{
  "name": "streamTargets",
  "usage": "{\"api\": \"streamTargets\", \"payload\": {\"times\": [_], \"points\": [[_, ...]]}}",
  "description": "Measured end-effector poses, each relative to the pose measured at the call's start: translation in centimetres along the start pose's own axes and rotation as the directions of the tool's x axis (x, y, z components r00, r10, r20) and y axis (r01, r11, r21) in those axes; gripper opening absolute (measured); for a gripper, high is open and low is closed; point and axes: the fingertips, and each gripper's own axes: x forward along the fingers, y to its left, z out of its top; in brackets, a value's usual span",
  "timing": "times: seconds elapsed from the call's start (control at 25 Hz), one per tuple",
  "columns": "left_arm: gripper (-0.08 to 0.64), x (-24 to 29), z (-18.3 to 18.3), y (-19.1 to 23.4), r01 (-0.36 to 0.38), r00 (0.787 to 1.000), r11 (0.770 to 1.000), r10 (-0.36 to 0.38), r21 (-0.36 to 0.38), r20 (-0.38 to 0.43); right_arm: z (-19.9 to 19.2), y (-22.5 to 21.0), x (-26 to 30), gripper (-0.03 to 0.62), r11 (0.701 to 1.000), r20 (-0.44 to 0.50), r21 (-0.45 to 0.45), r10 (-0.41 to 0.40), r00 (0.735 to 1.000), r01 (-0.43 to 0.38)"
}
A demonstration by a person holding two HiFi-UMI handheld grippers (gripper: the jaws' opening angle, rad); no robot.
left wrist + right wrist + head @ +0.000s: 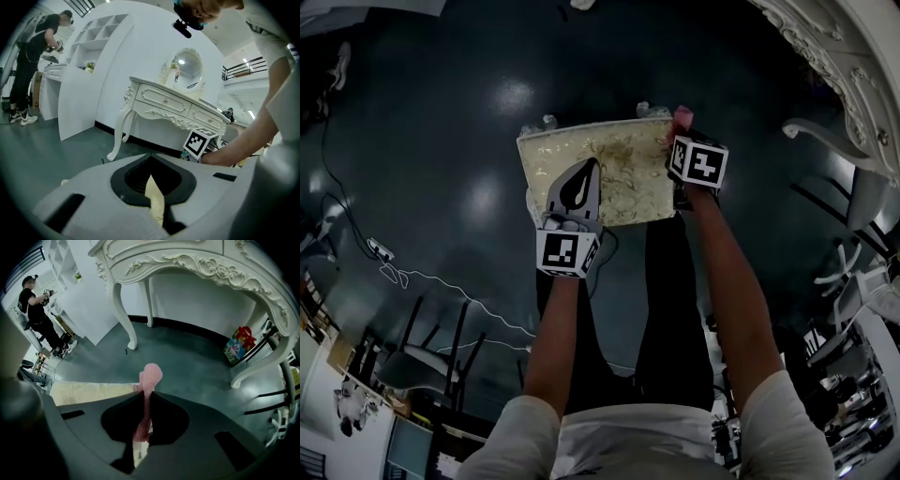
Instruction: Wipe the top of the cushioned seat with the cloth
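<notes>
The cushioned seat (623, 173) has a cream patterned top and stands on the dark floor in front of me. My left gripper (577, 190) lies over the seat's near left part with its jaws together. In the left gripper view a cream sliver of the seat (155, 201) shows below the left gripper (152, 176). My right gripper (682, 131) sits at the seat's far right corner, shut on a pink knitted cloth (682, 114). In the right gripper view the cloth (151, 376) sticks up from the right gripper (146, 394), with the seat (89, 392) to its left.
A white ornate dressing table (834, 56) stands just beyond the seat on the right, its legs (124, 310) close by. A colourful bag (239, 345) sits under it. Another person (33, 51) stands far left by a white shelf unit (98, 70). A cable (441, 286) and chairs (431, 356) lie left.
</notes>
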Motion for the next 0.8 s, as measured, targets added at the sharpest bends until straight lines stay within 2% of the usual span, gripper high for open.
{"api": "streamTargets", "payload": {"times": [0.28, 0.44, 0.6, 0.8], "points": [[0.011, -1.3, 0.0, 1.3, -0.021, 1.000, 1.000, 0.021, -0.001, 0.010, 0.0, -0.1, -0.3, 0.018, 0.999, 0.013, 0.037, 0.000, 1.000, -0.001], [0.011, -2.7, 0.8, 2.9, -0.050, 0.998, 0.999, 0.050, -0.003, 0.028, 1.5, 2.4, -2.0, 0.020, 0.996, 0.069, 0.063, 0.051, 0.996, -0.055], [0.011, -4.9, 1.5, 5.4, -0.091, 0.995, 0.996, 0.091, -0.012, 0.045, 3.0, 10.5, -4.1, 0.020, 0.982, 0.124, 0.021, 0.185, 0.975, -0.189], [0.011, -8.8, 1.9, 10.0, -0.156, 0.986, 0.987, 0.158, -0.028, 0.054, 0.3, 23.0, -4.2, 0.020, 0.938, 0.059, -0.055, 0.346, 0.936, -0.343]]}}
